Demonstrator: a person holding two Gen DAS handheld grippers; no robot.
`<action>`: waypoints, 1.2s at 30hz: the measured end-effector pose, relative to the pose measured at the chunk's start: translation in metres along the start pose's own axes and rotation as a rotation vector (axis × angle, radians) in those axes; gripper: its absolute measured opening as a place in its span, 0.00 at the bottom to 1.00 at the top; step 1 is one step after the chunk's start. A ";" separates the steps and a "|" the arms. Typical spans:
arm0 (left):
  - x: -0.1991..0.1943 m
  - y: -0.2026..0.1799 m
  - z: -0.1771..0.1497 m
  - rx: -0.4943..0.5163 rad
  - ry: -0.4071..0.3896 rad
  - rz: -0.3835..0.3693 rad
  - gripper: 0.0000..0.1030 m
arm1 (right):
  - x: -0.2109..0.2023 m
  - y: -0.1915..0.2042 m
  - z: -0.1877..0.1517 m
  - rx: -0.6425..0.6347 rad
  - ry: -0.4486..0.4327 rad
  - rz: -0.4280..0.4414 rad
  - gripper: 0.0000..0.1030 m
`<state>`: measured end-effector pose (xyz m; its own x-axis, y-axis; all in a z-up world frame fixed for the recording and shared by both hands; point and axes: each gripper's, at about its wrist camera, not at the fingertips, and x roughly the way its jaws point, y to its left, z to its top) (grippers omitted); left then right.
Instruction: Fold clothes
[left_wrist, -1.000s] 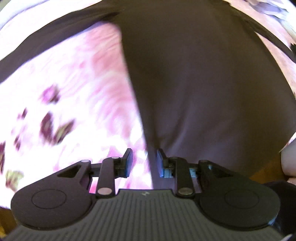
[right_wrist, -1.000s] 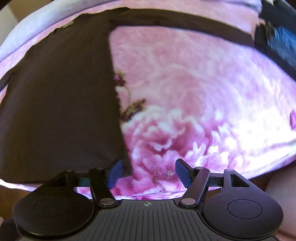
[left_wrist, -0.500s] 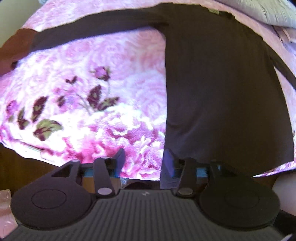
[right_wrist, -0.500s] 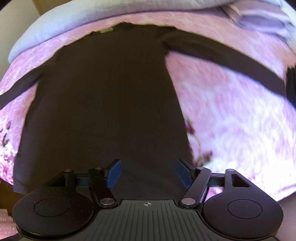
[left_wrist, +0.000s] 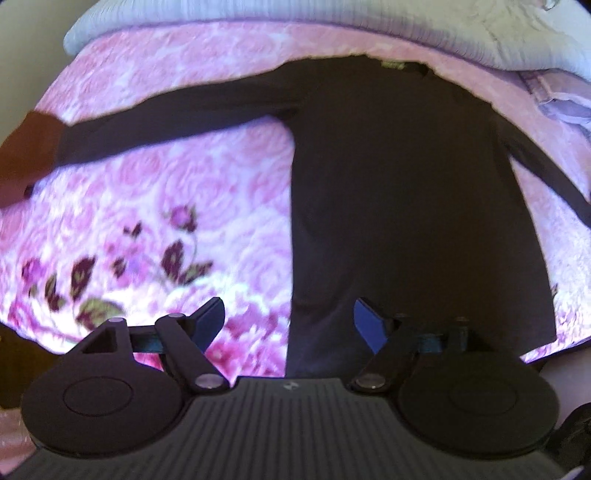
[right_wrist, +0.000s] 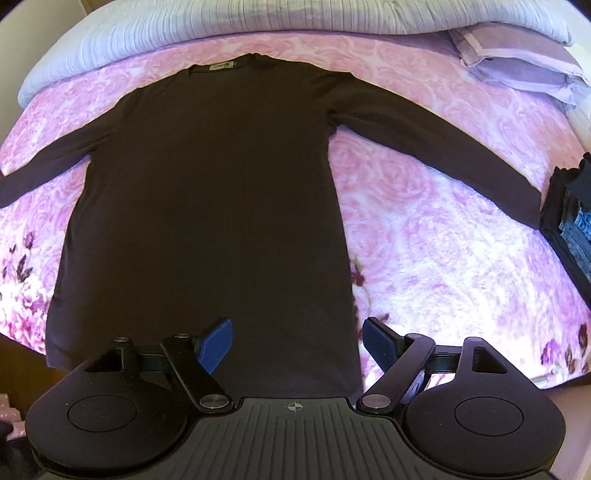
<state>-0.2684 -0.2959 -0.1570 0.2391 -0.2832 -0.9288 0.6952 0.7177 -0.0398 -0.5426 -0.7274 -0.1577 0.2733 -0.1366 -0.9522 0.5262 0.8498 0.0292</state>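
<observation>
On the pink floral blanket (right_wrist: 443, 229) a dark long-sleeved shirt (right_wrist: 207, 206) lies flat, sleeves spread wide, no fold showing; left gripper (left_wrist: 288, 319) and right gripper (right_wrist: 297, 339) hover released over its hem, so all folding remains, I'd judge

Long-sleeved shirt (right_wrist: 207, 206) flat on bedspread (right_wrist: 443, 236), collar toward pillows (right_wrist: 517, 62).

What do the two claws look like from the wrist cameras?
Both match: the left claw and right claw have blue pads on black linkage arms with silver pivot pins, two round black discs, and a ribbed grey housing bearing a small centre mark.
</observation>
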 end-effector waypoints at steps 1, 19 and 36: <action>-0.001 -0.001 0.003 0.010 -0.005 -0.001 0.73 | -0.001 0.003 -0.001 -0.009 -0.002 -0.007 0.78; -0.005 0.034 0.011 0.052 0.017 0.037 0.73 | 0.017 0.062 -0.004 -0.088 0.011 0.037 0.78; -0.027 0.130 -0.007 -0.054 -0.075 0.234 0.73 | 0.036 0.160 0.051 -0.371 -0.094 0.182 0.78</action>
<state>-0.1890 -0.1908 -0.1396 0.4403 -0.1504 -0.8851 0.5781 0.8018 0.1514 -0.4073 -0.6226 -0.1714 0.4167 0.0015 -0.9090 0.1418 0.9877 0.0666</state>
